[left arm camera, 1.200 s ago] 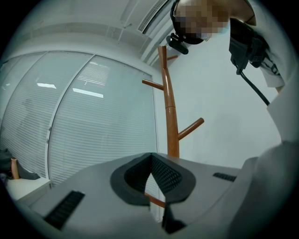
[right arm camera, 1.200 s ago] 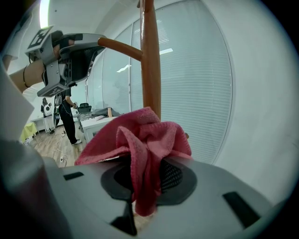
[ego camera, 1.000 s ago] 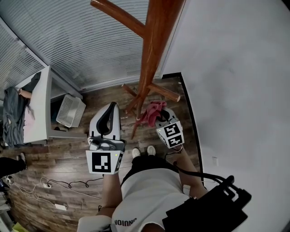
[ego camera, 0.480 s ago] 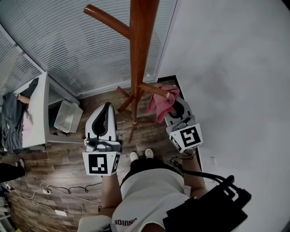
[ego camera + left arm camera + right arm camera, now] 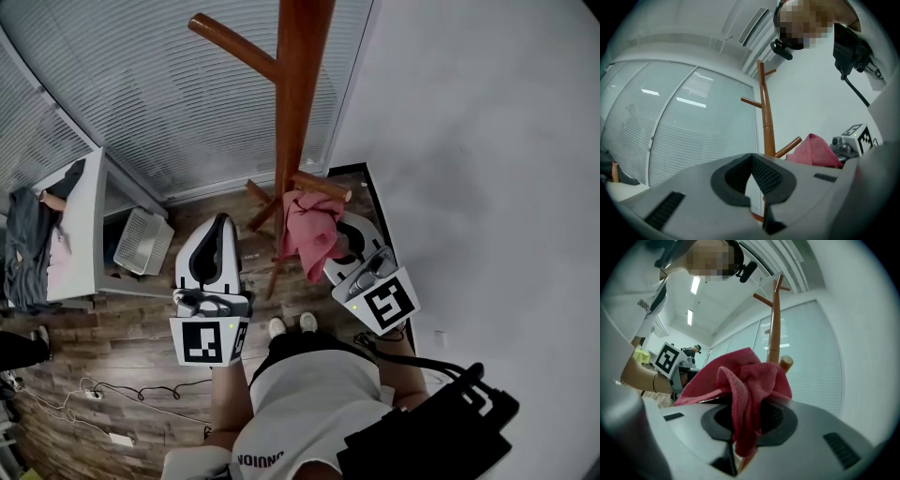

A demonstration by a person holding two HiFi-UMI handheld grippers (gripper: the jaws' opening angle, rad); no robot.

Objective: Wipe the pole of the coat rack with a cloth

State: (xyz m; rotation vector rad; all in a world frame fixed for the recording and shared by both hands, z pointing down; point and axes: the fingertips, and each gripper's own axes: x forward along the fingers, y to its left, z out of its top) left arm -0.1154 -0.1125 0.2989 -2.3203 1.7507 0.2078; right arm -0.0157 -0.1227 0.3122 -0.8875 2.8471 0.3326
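The brown wooden coat rack pole (image 5: 293, 103) rises in front of me, with pegs branching off it (image 5: 765, 117) (image 5: 774, 329). My right gripper (image 5: 330, 246) is shut on a pink cloth (image 5: 305, 232), and the cloth hangs bunched against the pole's right side beside a lower peg (image 5: 322, 186). In the right gripper view the cloth (image 5: 740, 385) covers the jaws. My left gripper (image 5: 217, 234) is shut and holds nothing, left of the pole; its view shows the pole beyond its jaws (image 5: 752, 185) and the cloth (image 5: 814, 151) at the right.
A white wall (image 5: 469, 141) stands to the right and window blinds (image 5: 159, 94) lie behind the rack. A white desk (image 5: 80, 225) and a white basket (image 5: 142, 241) are at the left. Cables (image 5: 84, 384) lie on the wood floor.
My right gripper has lifted the pink cloth from near the rack's base up to the pole beside the lower peg. The left gripper stayed about where it was.
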